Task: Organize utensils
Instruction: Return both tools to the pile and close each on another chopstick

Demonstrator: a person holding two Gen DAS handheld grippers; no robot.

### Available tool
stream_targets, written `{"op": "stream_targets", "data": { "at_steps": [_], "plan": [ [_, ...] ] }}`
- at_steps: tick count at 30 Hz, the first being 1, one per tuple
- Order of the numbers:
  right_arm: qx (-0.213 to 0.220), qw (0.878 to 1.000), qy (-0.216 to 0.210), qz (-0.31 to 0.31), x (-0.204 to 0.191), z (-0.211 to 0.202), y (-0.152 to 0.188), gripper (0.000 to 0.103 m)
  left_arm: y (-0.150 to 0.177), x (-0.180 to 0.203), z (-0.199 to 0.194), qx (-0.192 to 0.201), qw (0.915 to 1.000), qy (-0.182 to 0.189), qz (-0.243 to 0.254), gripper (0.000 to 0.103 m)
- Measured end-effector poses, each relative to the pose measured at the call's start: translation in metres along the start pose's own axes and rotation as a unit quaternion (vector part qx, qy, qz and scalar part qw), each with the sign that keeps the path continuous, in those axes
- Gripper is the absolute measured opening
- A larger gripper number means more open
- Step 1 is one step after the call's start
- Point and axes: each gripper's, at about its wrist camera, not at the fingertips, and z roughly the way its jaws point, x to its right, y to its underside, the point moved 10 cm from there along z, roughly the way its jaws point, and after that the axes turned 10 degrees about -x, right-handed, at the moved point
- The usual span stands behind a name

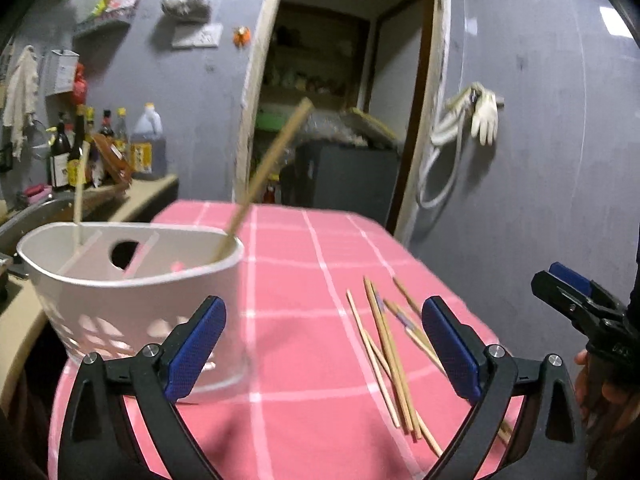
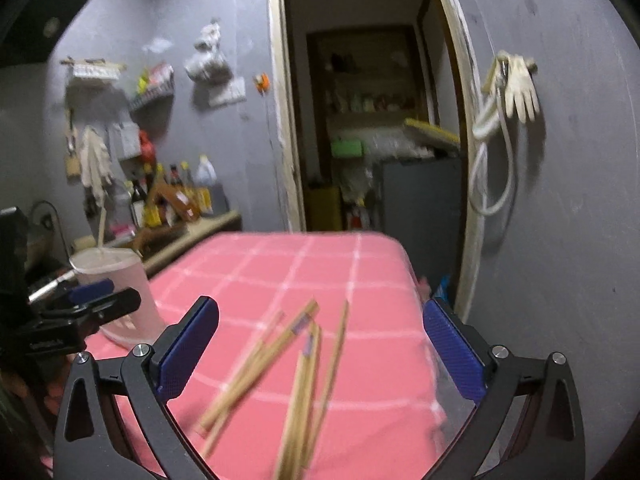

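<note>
Pink tablecloth (image 1: 288,264) | chopsticks (image 2: 296,356) probably near edge | both tongs wide, empty

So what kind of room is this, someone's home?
Most likely a small home kitchen: sauce and oil bottles line a counter by the wall, chopsticks lie on a pink checked tablecloth, and a doorway opens onto pantry shelves.
</note>
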Motion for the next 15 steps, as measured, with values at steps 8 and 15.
{"op": "stream_targets", "data": {
  "at_steps": [8,15],
  "plan": [
    [-0.109,0.994,-0.007,0.019,0.022,0.042,0.036,0.074,0.023,0.019,0.049,-0.080,0.9965,0.004,0.022,0.095],
    [-0.176,0.984,-0.026,0.020,0.023,0.071,0.059,0.047,0.040,0.023,0.082,-0.139,0.9896,0.009,0.037,0.076]
  ]
}}
